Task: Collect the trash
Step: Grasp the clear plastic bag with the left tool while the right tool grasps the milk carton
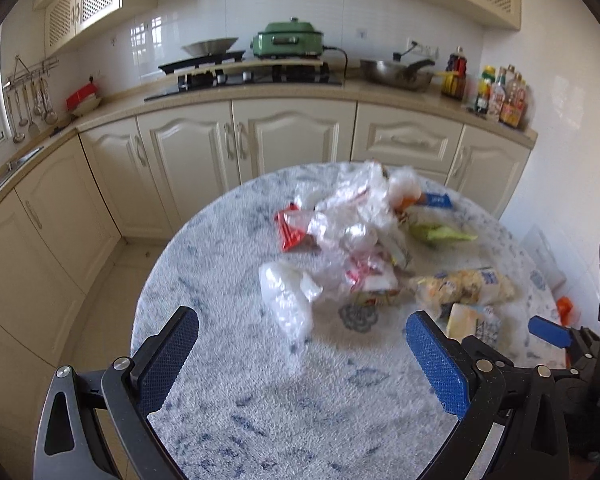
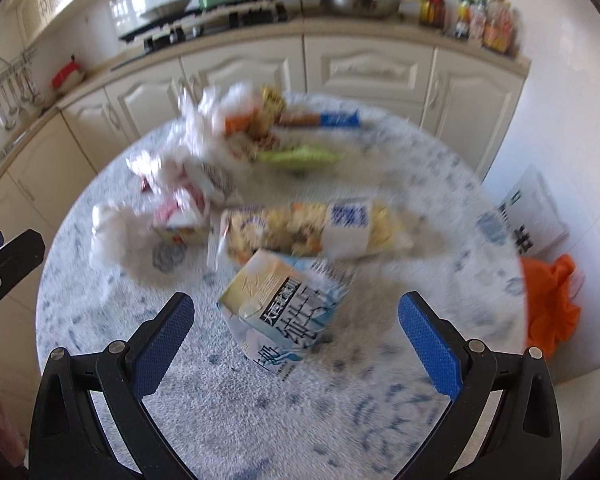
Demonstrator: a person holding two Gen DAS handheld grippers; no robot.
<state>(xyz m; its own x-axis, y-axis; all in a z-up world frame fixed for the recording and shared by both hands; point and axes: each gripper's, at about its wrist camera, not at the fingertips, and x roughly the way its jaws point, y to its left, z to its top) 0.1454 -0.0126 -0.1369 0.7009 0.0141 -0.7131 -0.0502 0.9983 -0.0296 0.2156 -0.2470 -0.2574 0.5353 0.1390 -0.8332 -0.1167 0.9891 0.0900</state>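
A heap of trash lies on the round table (image 1: 228, 360) with its white-and-blue fuzzy cover. In the left wrist view I see clear plastic bags (image 1: 352, 216), a red wrapper (image 1: 290, 230), a crumpled white bag (image 1: 286, 300), a green wrapper (image 1: 440, 234) and a snack packet (image 1: 464, 286). My left gripper (image 1: 302, 344) stands open just short of the white bag, holding nothing. In the right wrist view a pale milk carton (image 2: 284, 308) lies between and just beyond the open fingers of my right gripper (image 2: 296, 320). The snack packet (image 2: 316, 228) lies behind it.
Cream kitchen cabinets (image 1: 244, 148) curve behind the table, with a hob, a green cooker (image 1: 290, 38), a pan and sauce bottles (image 1: 500, 96) on the counter. An orange bag (image 2: 552, 308) and a clear bag (image 2: 536, 208) sit on the floor right of the table, by the wall.
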